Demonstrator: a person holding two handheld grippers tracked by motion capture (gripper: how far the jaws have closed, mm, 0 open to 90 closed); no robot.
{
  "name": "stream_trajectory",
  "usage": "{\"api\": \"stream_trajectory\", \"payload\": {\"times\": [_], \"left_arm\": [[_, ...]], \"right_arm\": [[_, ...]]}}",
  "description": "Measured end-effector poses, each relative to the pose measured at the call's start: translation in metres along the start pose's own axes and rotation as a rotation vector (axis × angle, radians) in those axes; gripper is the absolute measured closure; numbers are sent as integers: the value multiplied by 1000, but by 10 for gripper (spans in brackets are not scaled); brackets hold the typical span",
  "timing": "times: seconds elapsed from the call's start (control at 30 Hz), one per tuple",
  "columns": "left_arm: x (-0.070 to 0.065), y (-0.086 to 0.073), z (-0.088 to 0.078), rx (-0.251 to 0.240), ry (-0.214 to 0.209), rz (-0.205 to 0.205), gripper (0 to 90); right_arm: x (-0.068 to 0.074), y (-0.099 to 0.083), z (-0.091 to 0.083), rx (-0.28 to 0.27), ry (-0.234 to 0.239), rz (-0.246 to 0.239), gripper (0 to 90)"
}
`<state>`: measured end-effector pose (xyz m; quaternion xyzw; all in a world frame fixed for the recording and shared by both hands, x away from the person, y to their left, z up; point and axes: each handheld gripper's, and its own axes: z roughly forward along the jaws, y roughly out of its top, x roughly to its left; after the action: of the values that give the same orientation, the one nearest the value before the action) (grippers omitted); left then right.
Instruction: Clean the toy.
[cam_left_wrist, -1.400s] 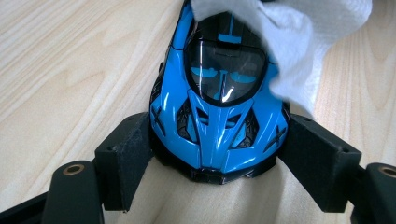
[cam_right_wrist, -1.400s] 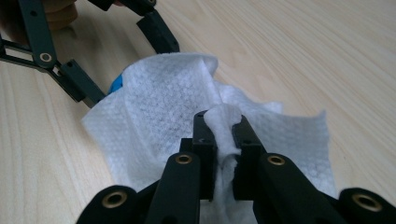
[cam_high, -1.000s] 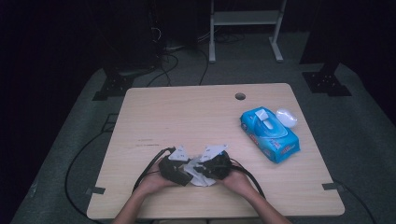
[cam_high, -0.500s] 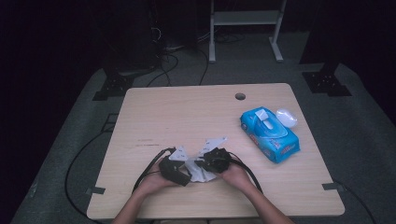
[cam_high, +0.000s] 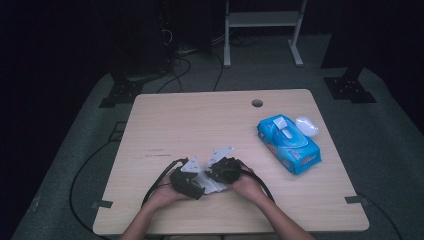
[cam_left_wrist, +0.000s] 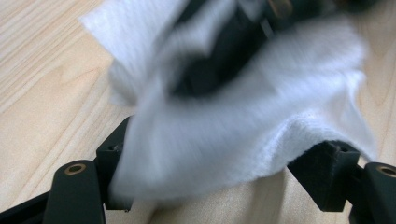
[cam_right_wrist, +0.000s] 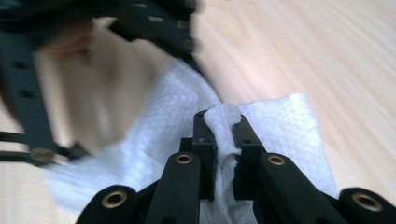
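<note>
A white wipe lies crumpled on the wooden table near its front edge, between the two hand-held grippers. My right gripper is shut on a raised fold of the wipe, which sticks up between its jaws. My left gripper faces it with its jaws wide apart, and the wipe drapes loosely across the gap between them. In the high view the left gripper and the right gripper nearly meet, each held in a hand.
A blue pack of wipes lies at the table's right side with a white cap-like object beside it. A cable hole sits near the far edge. Black cables trail from both grippers over the front edge.
The right gripper has shifted slightly away from the person with the wipe's fold in it. The left gripper has stayed where it was.
</note>
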<state>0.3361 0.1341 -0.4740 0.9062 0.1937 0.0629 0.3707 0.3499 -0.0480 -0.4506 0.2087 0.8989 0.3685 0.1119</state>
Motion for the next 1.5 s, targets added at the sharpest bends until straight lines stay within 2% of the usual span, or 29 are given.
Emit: {"api": "stream_trajectory", "payload": {"times": [0.1, 0.2, 0.23, 0.33, 0.47, 0.53, 0.57, 0.63, 0.7, 0.77, 0.9, 1.03, 1.13, 1.2, 1.27, 1.33, 1.43, 1.5], "left_arm": [[0, 0, 0, -1, 0, 3, 256], [0, 0, 0, -1, 2, 4, 254], [0, 0, 1, -3, 1, 0, 250], [0, 1, 2, -8, 4, -21, 228], [0, 2, 3, -9, 5, -12, 234], [0, 1, 2, -6, 3, -9, 242], [0, 1, 2, -3, 2, -5, 242], [1, 1, 2, -3, 2, 1, 244], [1, 1, 2, -4, 2, 1, 242], [1, 1, 2, -6, 1, -4, 242], [0, 1, 2, -8, 2, -12, 241], [0, 1, 2, -8, 2, -13, 242], [0, 1, 2, -8, 1, -12, 243], [0, 1, 2, -7, 1, -11, 245], [0, 1, 2, -4, 1, -6, 246], [0, 1, 2, -3, 3, -1, 246], [0, 1, 2, -6, 1, -6, 246], [0, 1, 2, -4, 1, -5, 246]], "right_arm": [[-9, -3, -4, 5, -30, 33, 822], [-8, -3, -2, -2, -21, 47, 822], [-4, -1, 1, -20, 10, 58, 822], [-1, 0, 3, -28, 29, 52, 822], [-1, 2, 3, -18, 36, 35, 823], [-8, 0, 0, -8, 4, 45, 822], [-8, 0, 0, -8, 4, 45, 822], [-17, -4, -4, 1, -14, 73, 823], [-19, -6, -4, -3, -17, 83, 823], [-14, -4, -3, -2, -29, 65, 823], [-1, 1, 2, -12, 7, 31, 823], [12, 4, 10, -6, 91, -17, 823], [15, 4, 11, -7, 129, -18, 822], [12, 3, 8, -8, 130, -19, 822], [8, 1, 4, -4, 98, -19, 822], [3, -2, -2, -3, 70, 7, 822], [-1, -6, -6, -17, 72, 27, 823], [4, -6, -6, -16, 98, 3, 823]]}}
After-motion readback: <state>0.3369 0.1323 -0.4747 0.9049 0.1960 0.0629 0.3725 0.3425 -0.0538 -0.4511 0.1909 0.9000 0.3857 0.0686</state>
